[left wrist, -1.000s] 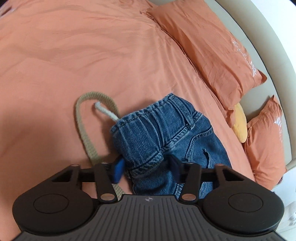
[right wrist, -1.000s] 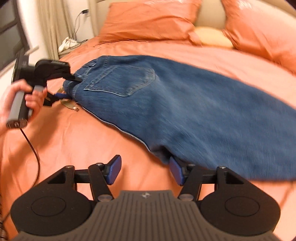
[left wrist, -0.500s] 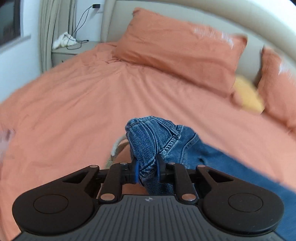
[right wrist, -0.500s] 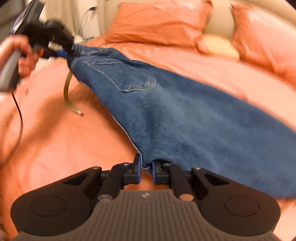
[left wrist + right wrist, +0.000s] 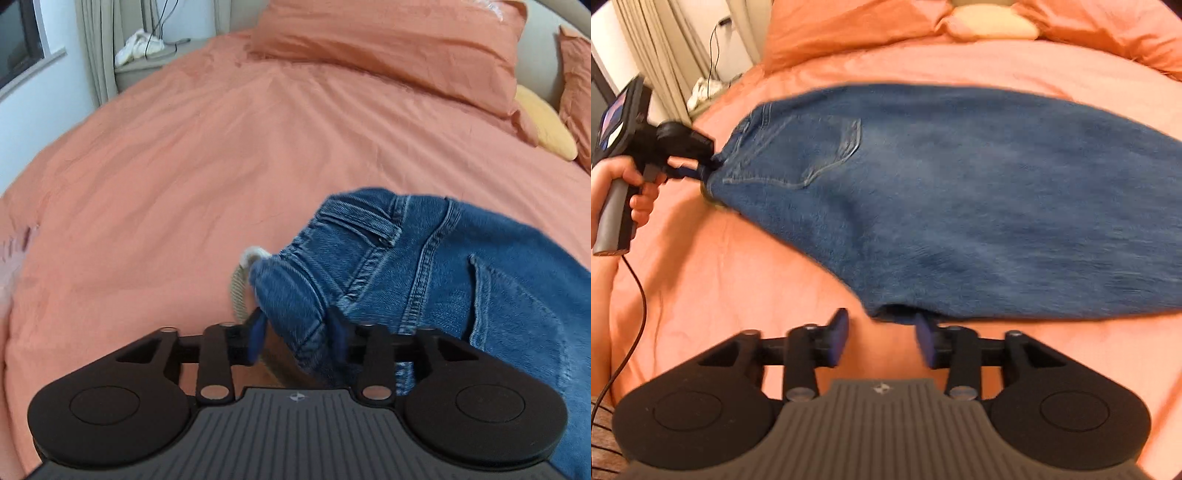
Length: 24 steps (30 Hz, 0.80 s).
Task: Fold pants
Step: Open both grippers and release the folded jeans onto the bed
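On the bed (image 5: 701,280), both claws are opening: let the jeans (image 5: 960,192) settle flat before regripping; left claw (image 5: 295,332) straddles waistband, right claw (image 5: 881,334) empty.

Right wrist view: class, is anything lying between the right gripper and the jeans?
Nothing visible. The right gripper, its jaws opening, sits at the near edge of the jeans; only bare orange bedsheet shows between the pads.

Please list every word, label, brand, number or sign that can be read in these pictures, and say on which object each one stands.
No readable text.
Left gripper body: a small pale emblem, no letters.
Right gripper body: the same emblem, no letters.
Screen on the left gripper's handle: lit, too blurred to read.
Jeans: no label visible.
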{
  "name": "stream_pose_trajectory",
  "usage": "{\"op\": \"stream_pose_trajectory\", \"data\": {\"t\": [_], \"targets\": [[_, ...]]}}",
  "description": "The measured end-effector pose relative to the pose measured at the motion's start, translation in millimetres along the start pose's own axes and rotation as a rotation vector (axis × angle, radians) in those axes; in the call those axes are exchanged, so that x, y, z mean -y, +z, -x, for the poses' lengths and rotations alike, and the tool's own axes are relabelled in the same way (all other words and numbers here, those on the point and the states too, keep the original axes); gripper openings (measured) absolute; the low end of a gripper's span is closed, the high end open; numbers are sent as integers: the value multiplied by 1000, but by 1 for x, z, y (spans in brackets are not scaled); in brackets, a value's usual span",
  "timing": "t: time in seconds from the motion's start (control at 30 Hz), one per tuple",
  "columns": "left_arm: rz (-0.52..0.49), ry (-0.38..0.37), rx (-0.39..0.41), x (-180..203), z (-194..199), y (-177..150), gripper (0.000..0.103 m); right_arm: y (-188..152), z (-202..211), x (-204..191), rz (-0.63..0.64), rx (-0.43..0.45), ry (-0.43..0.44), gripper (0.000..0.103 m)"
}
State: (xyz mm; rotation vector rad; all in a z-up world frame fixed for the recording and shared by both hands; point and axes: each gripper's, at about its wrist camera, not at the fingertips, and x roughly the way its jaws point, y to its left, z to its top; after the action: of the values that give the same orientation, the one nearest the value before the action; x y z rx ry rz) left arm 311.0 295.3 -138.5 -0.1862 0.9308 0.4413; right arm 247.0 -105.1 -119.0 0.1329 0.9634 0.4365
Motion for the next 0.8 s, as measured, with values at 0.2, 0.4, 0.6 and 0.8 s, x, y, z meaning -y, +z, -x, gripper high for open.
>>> {"op": "stream_pose_trajectory", "data": {"t": [0.2, 0.4, 0.6, 0.8], "targets": [[-115, 30, 122, 26, 61, -4, 61, -3, 64, 71, -149, 104, -41, 43], [-196, -110, 101, 78, 93, -19, 61, -2, 149, 206, -358, 204, -178, 44], [-238, -131, 46, 122, 88, -39, 61, -19, 226, 362, -580, 237, -356, 47], [-216, -98, -8, 137, 82, -49, 61, -43, 260, 492, -879, 304, -327, 47]]}}
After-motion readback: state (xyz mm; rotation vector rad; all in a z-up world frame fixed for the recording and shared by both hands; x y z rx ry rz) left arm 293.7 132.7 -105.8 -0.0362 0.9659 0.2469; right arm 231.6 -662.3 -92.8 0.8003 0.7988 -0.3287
